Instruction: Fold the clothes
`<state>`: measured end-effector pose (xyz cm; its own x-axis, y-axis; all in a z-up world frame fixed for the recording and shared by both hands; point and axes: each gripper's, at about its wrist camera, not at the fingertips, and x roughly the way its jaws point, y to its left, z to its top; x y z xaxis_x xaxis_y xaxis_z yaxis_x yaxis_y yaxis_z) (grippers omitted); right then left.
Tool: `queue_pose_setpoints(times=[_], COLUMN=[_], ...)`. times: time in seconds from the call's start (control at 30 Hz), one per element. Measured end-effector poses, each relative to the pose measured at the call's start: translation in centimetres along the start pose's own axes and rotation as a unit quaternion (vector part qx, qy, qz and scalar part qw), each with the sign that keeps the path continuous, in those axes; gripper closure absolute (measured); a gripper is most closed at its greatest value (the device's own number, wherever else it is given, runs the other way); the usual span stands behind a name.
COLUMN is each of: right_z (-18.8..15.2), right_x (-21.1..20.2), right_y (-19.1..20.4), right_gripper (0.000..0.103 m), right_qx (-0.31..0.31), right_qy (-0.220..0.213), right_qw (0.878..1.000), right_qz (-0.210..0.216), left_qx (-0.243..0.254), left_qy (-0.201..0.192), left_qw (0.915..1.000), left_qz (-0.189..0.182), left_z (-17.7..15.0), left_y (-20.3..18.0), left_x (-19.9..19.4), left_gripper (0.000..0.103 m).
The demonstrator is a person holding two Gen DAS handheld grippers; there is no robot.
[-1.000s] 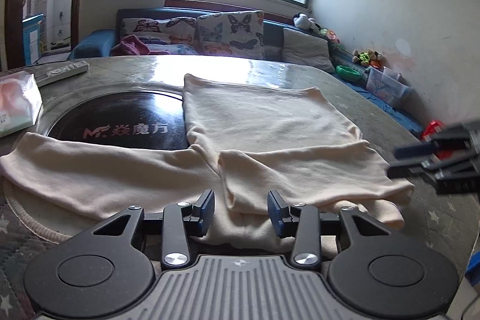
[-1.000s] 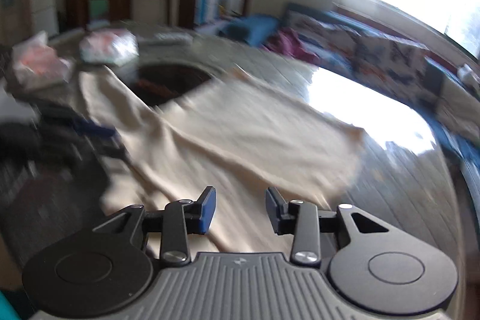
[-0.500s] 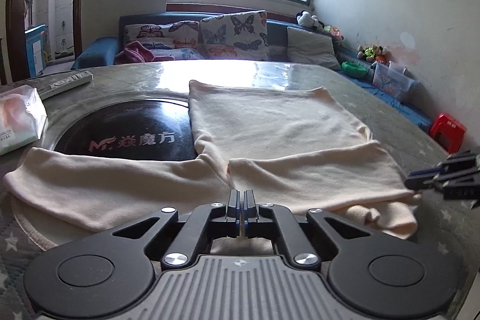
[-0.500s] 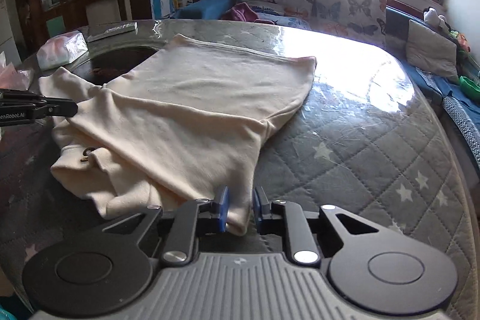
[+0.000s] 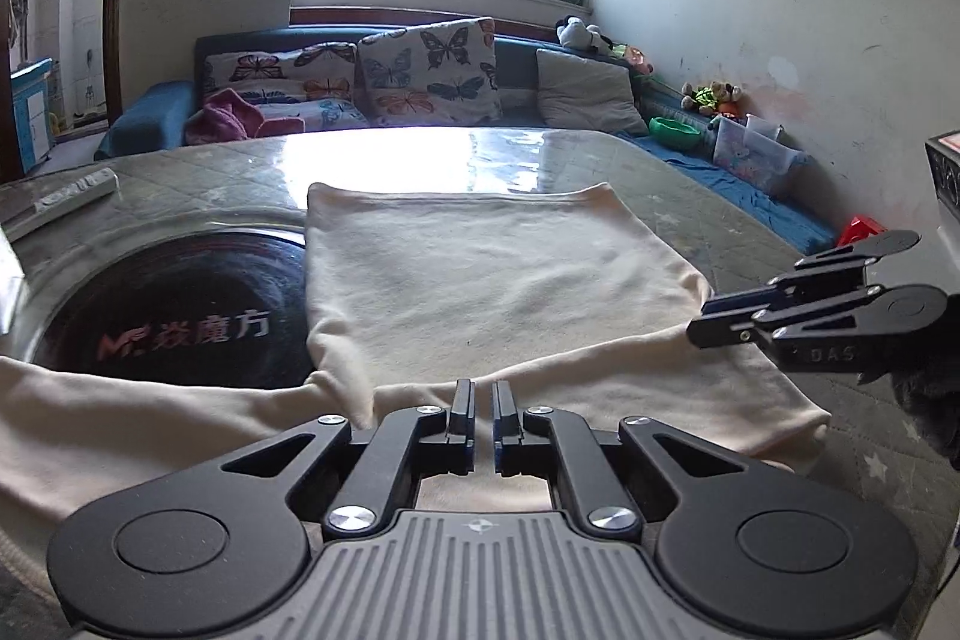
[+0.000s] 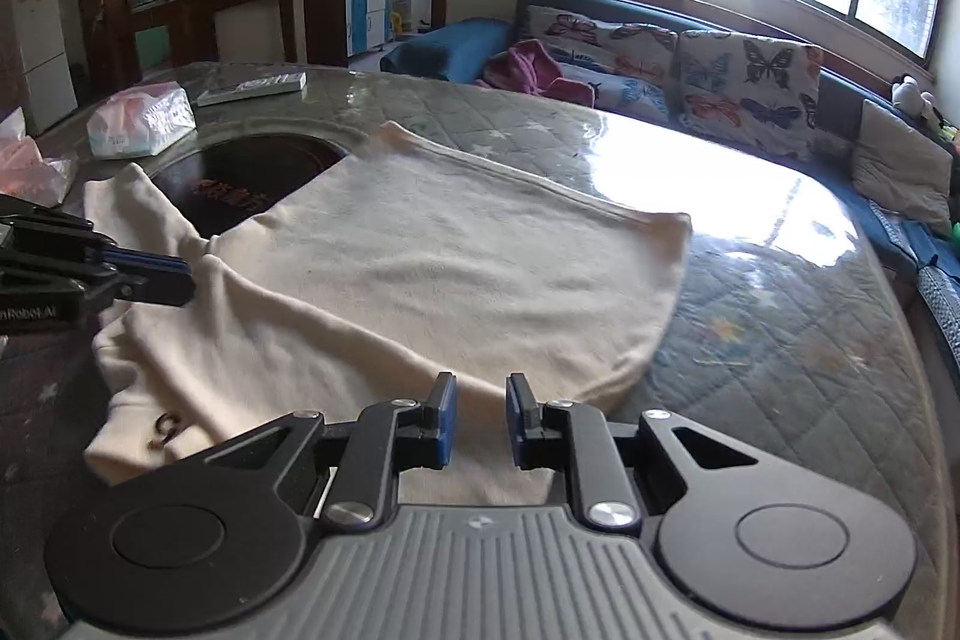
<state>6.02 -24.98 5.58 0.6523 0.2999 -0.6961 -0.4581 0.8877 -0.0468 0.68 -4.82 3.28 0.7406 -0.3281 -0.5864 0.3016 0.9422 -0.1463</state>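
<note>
A cream long-sleeved top [image 5: 480, 280] lies flat on the table, hem at the far side. One sleeve [image 5: 120, 412] stretches left over the dark round inset [image 5: 180, 316]. The other sleeve is folded across the body. My left gripper [image 5: 483, 391] is shut on the top's near edge by the collar, with cloth in the narrow gap. In the right wrist view it [image 6: 180, 274] pinches the fabric from the left. My right gripper [image 6: 480, 388] grips the near right shoulder of the top [image 6: 450, 268], cloth running between its fingers. In the left wrist view the right gripper [image 5: 699, 319] sits at the top's right edge.
The table [image 6: 780, 328] has a grey quilted cover under glass. A remote control [image 6: 252, 88] and a tissue pack [image 6: 141, 124] lie at the far left. A sofa with butterfly cushions [image 5: 420, 70] stands behind, and a red stool [image 5: 858, 226] is on the floor at the right.
Both grippers went from open to shut on the top's near edge. Since half a second ago both have risen a little, lifting that edge with them.
</note>
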Motion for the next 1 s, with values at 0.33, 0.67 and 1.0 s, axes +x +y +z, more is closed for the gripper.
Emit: queue_pose_setpoints(times=[0.33,0.67,1.0], right_z=[-0.3,1.3,1.3], right_x=[0.4,0.1,2.4], right_y=[0.2,7.5,12.3], right_gripper=[0.087,0.086,0.086], right_qx=[-0.006,-0.083,-0.127], right_qy=[0.006,-0.003,0.007], right_qw=[1.000,0.991,0.980], right_qz=[0.001,0.103,0.153], left_qx=[-0.032,-0.127,-0.182], left_qy=[-0.003,-0.020,-0.022], left_qw=[0.9989,0.9803,0.9469], left_qz=[0.034,0.150,0.264], left_z=[-0.8,-1.9,-3.5], left_y=[3.2,9.9,14.6], left_x=[-1.0,-5.7,-8.3], left_gripper=[0.092,0.083,0.061])
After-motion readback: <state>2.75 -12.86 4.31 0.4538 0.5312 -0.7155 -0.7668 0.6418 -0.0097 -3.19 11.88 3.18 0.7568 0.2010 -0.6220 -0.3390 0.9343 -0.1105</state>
